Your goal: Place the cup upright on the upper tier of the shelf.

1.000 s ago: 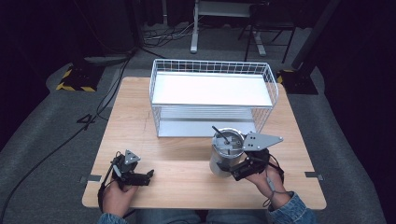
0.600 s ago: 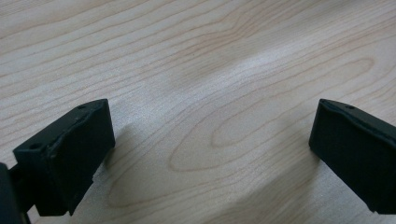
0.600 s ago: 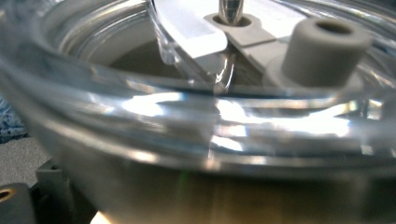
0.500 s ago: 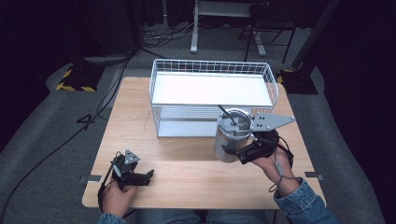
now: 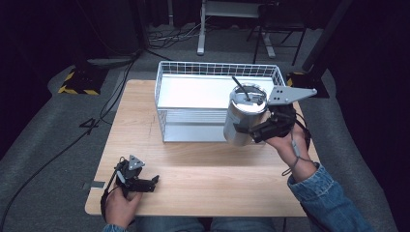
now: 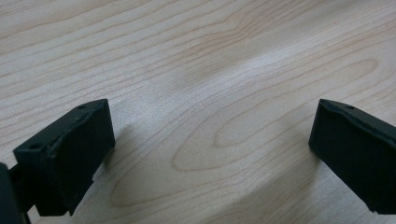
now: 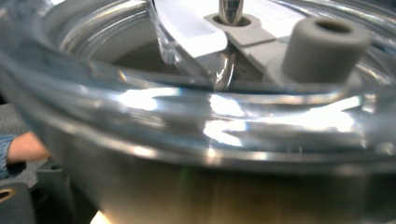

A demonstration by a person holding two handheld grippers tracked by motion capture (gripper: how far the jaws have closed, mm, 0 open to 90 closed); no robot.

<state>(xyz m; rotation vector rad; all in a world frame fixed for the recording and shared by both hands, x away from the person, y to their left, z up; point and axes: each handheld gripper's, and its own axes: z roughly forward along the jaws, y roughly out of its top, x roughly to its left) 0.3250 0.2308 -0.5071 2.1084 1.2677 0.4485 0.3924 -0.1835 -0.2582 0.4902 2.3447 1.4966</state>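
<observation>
A steel tumbler (image 5: 242, 117) with a clear lid and a dark straw is held in the air by my right gripper (image 5: 252, 130), which is shut on its side. It hangs in front of the right part of the white wire basket (image 5: 169, 72). In the right gripper view the tumbler's lid (image 7: 201, 107) is very close, with a grey spout and the straw hole. My left gripper (image 5: 145, 182) rests open on the wooden table (image 5: 203, 169) at the near left. In the left gripper view its two black fingers (image 6: 70, 154) stand wide apart over bare wood.
The wire basket stands at the back middle of the table, with a white floor inside. Dark floor, cables and a yellow-black striped block (image 5: 77, 82) lie beyond the table's far left. A desk frame (image 5: 232, 19) stands behind.
My right gripper has lifted the tumbler off the table and carried it up and away, toward the basket's right end. The left gripper has stayed in place.
</observation>
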